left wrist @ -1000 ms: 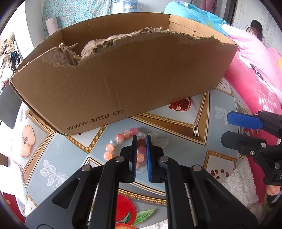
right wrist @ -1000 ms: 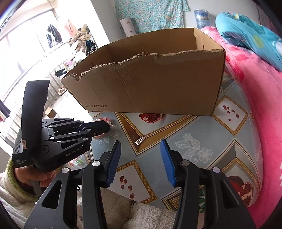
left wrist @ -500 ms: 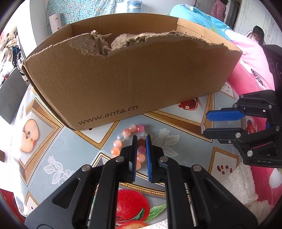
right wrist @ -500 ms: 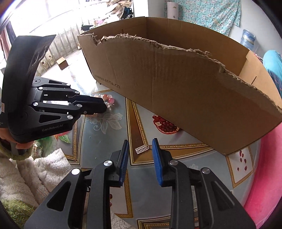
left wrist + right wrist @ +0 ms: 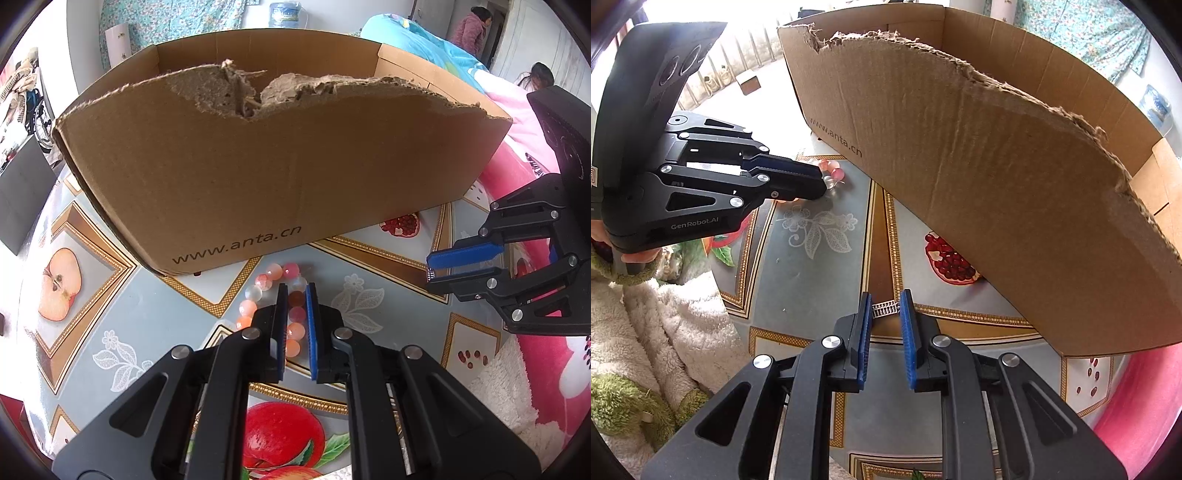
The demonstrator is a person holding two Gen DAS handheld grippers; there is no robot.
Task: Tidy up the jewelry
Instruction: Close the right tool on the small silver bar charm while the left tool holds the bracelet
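A pink and white bead bracelet (image 5: pixel 266 284) lies on the patterned tablecloth in front of a torn cardboard box (image 5: pixel 258 177). My left gripper (image 5: pixel 296 295) is shut on one side of the bracelet, with beads between its pads. In the right wrist view the bracelet (image 5: pixel 833 175) peeks out past the left gripper (image 5: pixel 816 184). A small silver clasp piece (image 5: pixel 885 308) lies on the cloth between the fingertips of my right gripper (image 5: pixel 885 301), whose jaws stand narrowly apart around it. The right gripper (image 5: pixel 436 269) also shows in the left wrist view.
The box (image 5: pixel 997 184) has a ragged front wall and stands close behind both grippers. The tablecloth (image 5: pixel 110 302) bears fruit pictures. A white fluffy cloth (image 5: pixel 665 332) lies at the near left edge. Pink bedding (image 5: pixel 532 369) is on the right.
My right gripper has swung left and down onto the silver clasp piece, and its jaws have narrowed. The left gripper has stayed shut on the bracelet.
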